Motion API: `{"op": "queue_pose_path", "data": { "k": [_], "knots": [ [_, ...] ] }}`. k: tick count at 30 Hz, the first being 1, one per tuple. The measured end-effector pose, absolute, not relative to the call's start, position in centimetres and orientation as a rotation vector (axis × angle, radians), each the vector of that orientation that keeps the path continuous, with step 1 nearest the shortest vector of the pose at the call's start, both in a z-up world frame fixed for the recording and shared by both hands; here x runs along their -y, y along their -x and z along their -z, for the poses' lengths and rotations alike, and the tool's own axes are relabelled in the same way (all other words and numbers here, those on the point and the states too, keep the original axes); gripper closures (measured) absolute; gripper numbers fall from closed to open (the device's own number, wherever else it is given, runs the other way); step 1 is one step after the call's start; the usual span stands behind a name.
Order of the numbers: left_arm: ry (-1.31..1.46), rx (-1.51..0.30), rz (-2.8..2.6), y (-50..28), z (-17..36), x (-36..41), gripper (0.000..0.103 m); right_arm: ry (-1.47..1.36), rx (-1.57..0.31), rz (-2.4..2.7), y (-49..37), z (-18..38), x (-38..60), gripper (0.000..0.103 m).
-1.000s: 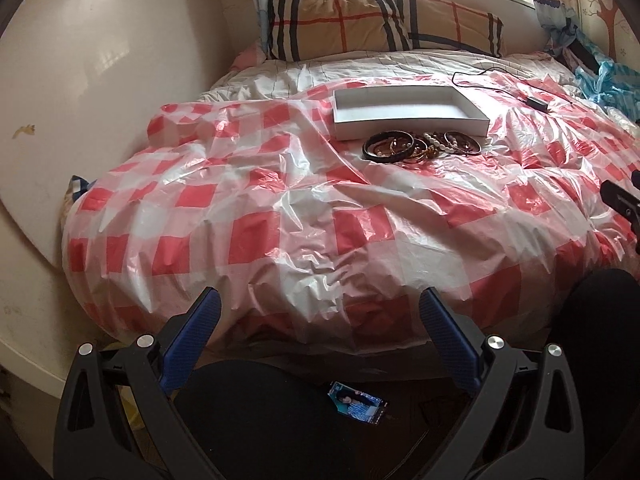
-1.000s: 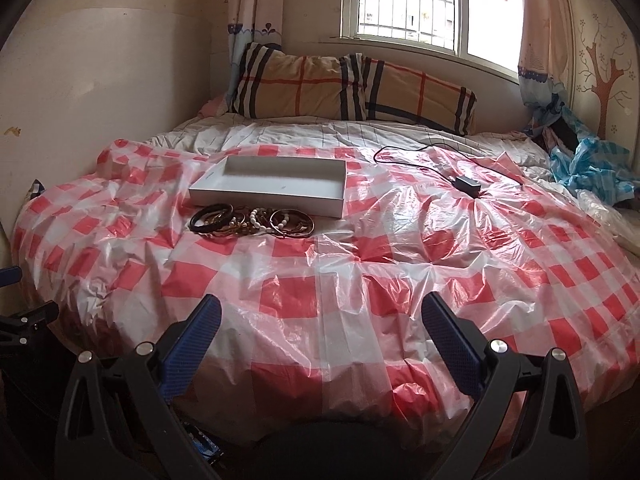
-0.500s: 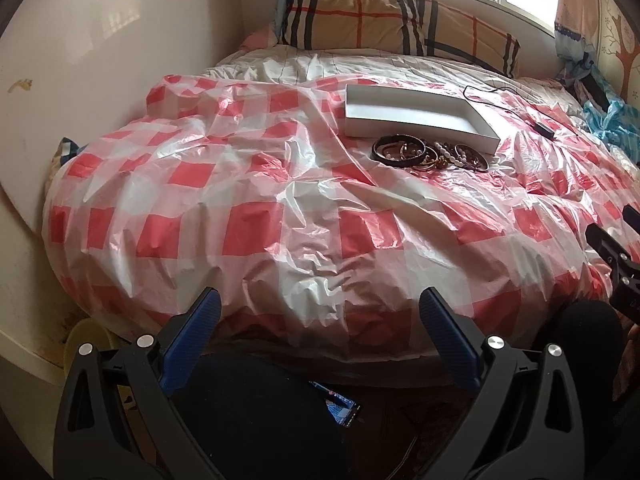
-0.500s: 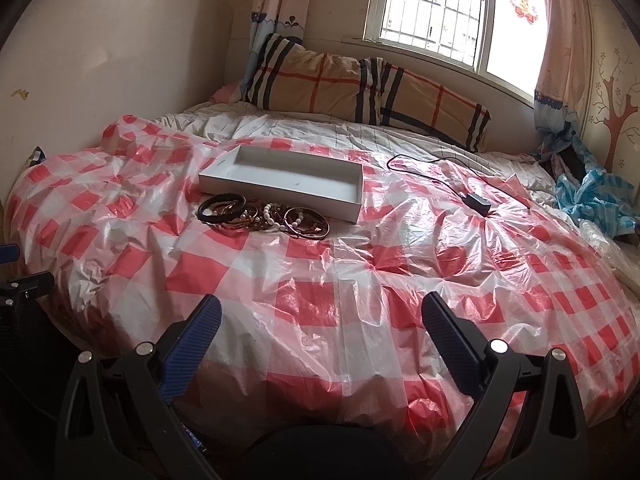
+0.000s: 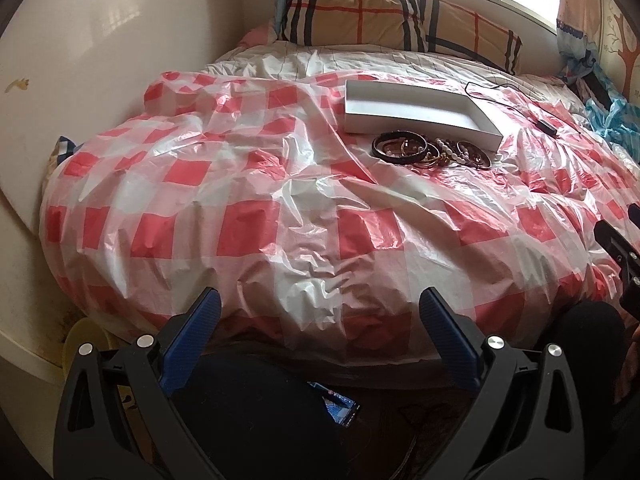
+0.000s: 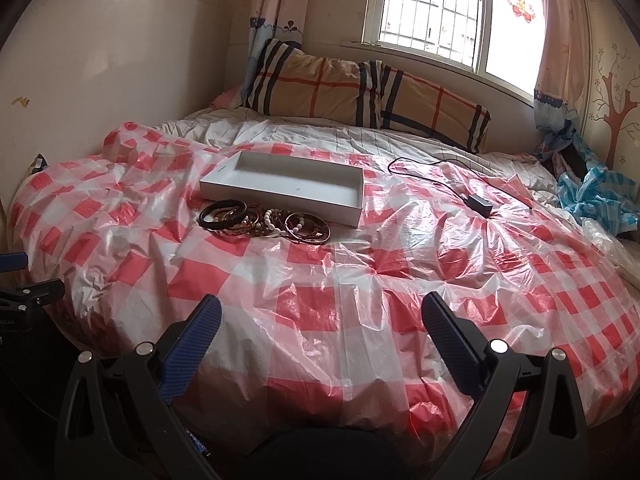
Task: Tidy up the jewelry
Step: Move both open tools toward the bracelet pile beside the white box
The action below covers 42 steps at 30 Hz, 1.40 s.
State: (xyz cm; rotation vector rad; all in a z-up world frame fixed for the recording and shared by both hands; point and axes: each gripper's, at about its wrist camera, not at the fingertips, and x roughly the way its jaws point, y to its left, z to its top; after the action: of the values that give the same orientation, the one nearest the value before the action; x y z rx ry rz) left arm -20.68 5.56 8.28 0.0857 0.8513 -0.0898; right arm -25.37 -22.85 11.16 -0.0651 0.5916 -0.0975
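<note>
Black bangle first, just beside long white cardboard tray. Both grippers, left and right, wide open, holding nothing. Pinch one ring only.

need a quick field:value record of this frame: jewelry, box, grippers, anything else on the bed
surface: bed under a red-and-white checked plastic sheet
box: white shallow box, open, nothing seen inside
jewelry: pile of bracelets on the sheet, outside the box, against its near side
black bracelet: black band at the pile's left end
left gripper: jaws open, holding nothing, at the bed's near edge
right gripper: jaws open, holding nothing, short of the pile
other: black cable with adapter right of the box; plaid pillow at the head
</note>
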Motion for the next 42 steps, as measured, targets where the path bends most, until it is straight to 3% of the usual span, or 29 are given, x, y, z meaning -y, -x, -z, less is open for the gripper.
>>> {"op": "queue_pose_path", "data": {
  "k": [15, 20, 26, 42],
  "knots": [
    [-0.155, -0.849, 0.07, 21.0, -8.1, -4.6, 0.008, 0.047, -0.581, 0.095, 25.6, -11.5, 23.0, 0.007],
    [-0.123, -0.886, 0.128, 19.5, -8.9, -4.4, 0.008, 0.025, -0.669, 0.056, 23.6, -11.9, 23.7, 0.007],
    [-0.136, -0.884, 0.16, 14.2, -9.1, -2.3, 0.008, 0.026, -0.679, 0.025, 18.7, -12.1, 24.2, 0.007],
    [-0.2, -0.953, 0.36, -2.2, -3.2, 6.5, 0.008, -0.028, -0.912, -0.05, 1.0, -3.8, 26.4, 0.007]
  ]
}}
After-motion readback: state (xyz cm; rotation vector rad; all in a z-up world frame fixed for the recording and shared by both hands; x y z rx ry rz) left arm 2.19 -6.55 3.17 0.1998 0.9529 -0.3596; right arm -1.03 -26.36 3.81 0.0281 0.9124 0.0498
